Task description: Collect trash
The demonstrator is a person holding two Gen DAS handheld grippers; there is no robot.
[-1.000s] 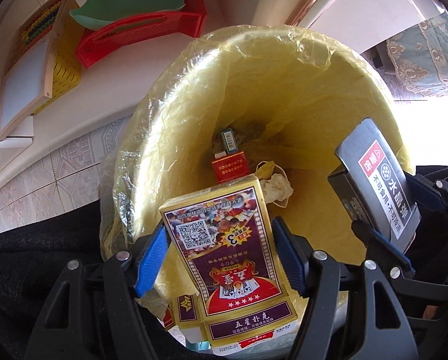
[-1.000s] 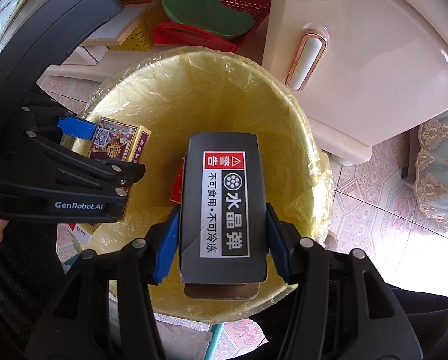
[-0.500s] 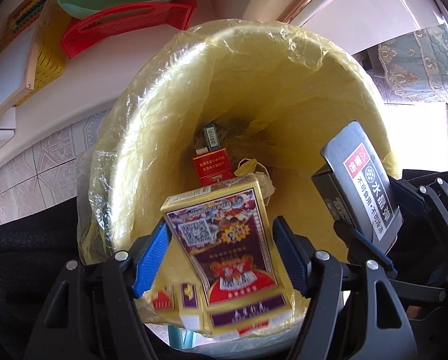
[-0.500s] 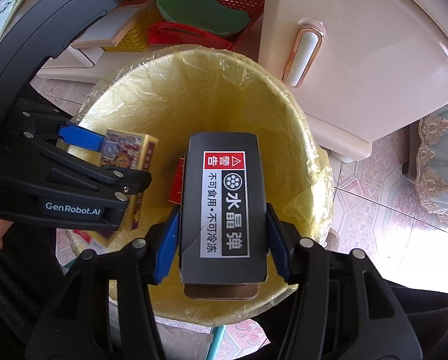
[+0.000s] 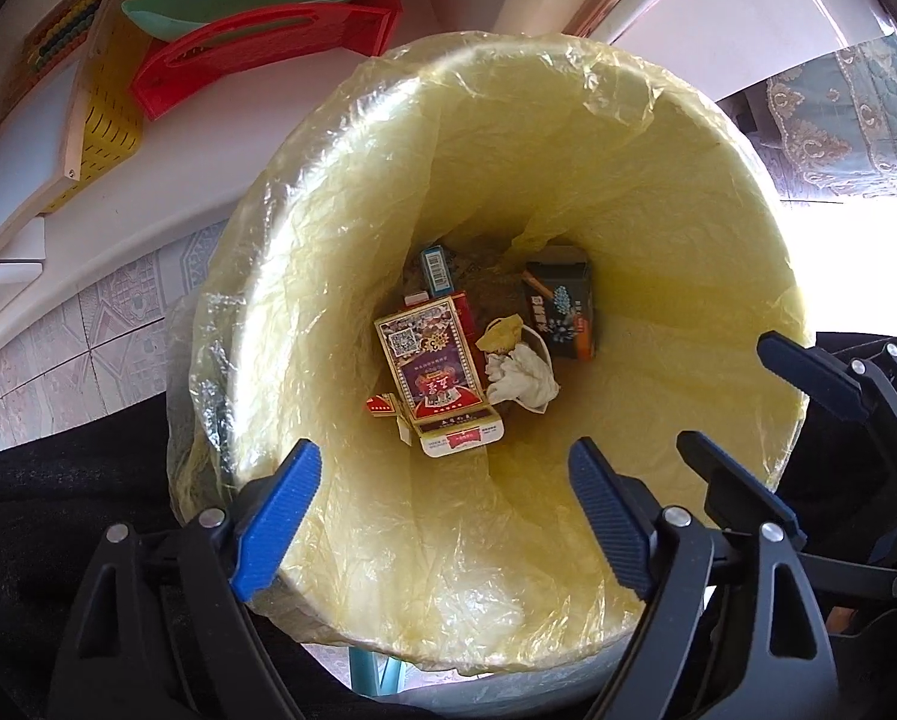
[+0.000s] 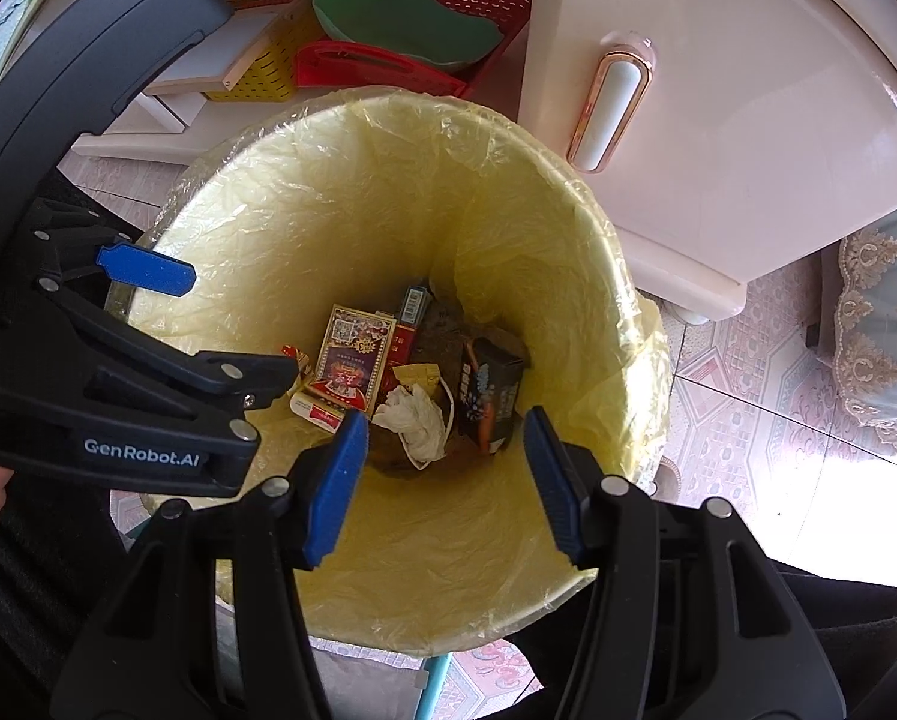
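Red basket (image 5: 256,42), white cabinet (image 6: 718,120) behind bin (image 5: 568,138); jaws apart.

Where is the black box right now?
The black box lies at the bottom of the yellow-lined bin, on the right of the pile in both views, just beside the crumpled white tissue.

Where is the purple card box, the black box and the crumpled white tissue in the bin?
purple card box (image 5: 430,360), left wrist view, middle of its printed face
black box (image 5: 562,315), left wrist view, its patterned side
crumpled white tissue (image 6: 415,417), right wrist view, middle of the wad
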